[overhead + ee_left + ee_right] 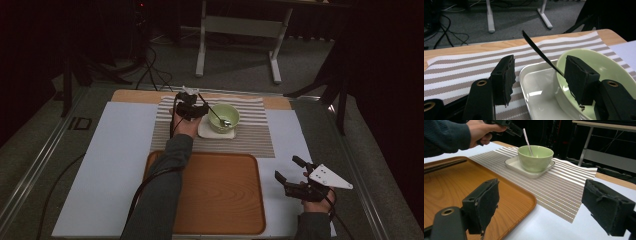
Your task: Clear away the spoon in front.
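Observation:
A pale green bowl (224,117) stands on a square white plate (216,132) on a striped placemat (215,142). A spoon (215,114) rests in the bowl, its handle leaning up to the left. My left gripper (201,108) is open just left of the bowl. In the left gripper view the dark spoon handle (539,52) rises between its spread jaws without touching them, and the bowl (604,67) sits partly behind the right jaw. My right gripper (289,168) is open and empty at the front right, beside the wooden tray (220,192).
In the right gripper view the tray (461,182) lies at the left, the placemat (559,187) ahead, and the bowl (535,157) with the spoon (527,141) beyond. A person's hand (480,131) holds the left gripper (509,126). A white table frame (240,30) stands behind.

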Available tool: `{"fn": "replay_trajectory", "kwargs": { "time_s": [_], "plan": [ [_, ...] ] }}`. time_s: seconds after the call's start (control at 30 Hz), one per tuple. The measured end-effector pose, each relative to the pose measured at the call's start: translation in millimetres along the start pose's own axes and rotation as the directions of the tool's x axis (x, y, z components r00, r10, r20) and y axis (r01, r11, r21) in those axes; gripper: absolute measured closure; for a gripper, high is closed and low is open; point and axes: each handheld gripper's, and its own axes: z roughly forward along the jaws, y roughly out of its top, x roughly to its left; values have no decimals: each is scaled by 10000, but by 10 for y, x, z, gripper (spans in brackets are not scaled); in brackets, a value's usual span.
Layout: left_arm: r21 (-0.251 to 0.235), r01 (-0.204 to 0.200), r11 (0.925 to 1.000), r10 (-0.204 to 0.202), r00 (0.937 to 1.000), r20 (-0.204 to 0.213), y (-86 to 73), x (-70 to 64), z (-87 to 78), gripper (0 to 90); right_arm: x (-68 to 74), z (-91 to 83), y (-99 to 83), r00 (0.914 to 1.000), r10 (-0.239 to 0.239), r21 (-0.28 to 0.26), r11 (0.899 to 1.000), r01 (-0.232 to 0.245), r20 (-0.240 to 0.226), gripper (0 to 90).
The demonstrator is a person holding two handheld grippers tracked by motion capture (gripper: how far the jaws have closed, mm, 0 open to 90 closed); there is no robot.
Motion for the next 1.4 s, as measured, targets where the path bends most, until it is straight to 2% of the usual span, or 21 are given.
{"fn": "replay_trajectory", "kwargs": {
  "time_s": [0.2,0.47,0.67,0.83,1.03,1.13,1.27,1.33,1.4],
  "plan": [
    [254,321,9992,-320,9995,-29,38,48,163,427,-22,8,-2,10000,78,-60,10000,-78,2,139],
    [415,333,9986,-331,9994,-50,99,-12,270,447,-32,12,1,9998,170,-149,9997,-171,-72,139],
    [687,307,9972,-297,9994,-156,120,-57,356,506,-38,8,3,9998,187,-204,9996,-189,-65,139],
    [810,394,9959,-373,9989,-269,134,-38,399,562,-43,7,2,9998,206,-228,9995,-208,-59,139],
    [885,337,9955,-316,9992,-251,136,-42,402,640,-43,11,1,9997,245,-197,9995,-246,-63,139],
    [793,75,9968,-64,9999,-132,125,-101,361,691,-41,13,2,9997,224,-202,9995,-225,-58,139],
    [569,51,9984,-52,10000,1,138,-142,313,715,-38,8,3,9998,180,-198,9996,-181,-55,139],
    [414,-300,9987,293,9994,180,149,-218,282,732,-39,8,2,9998,175,-188,9997,-175,-46,139],
    [352,-367,9987,359,9991,224,151,-244,277,739,-37,8,2,9998,184,-178,9997,-185,-48,139]
  ]
}}
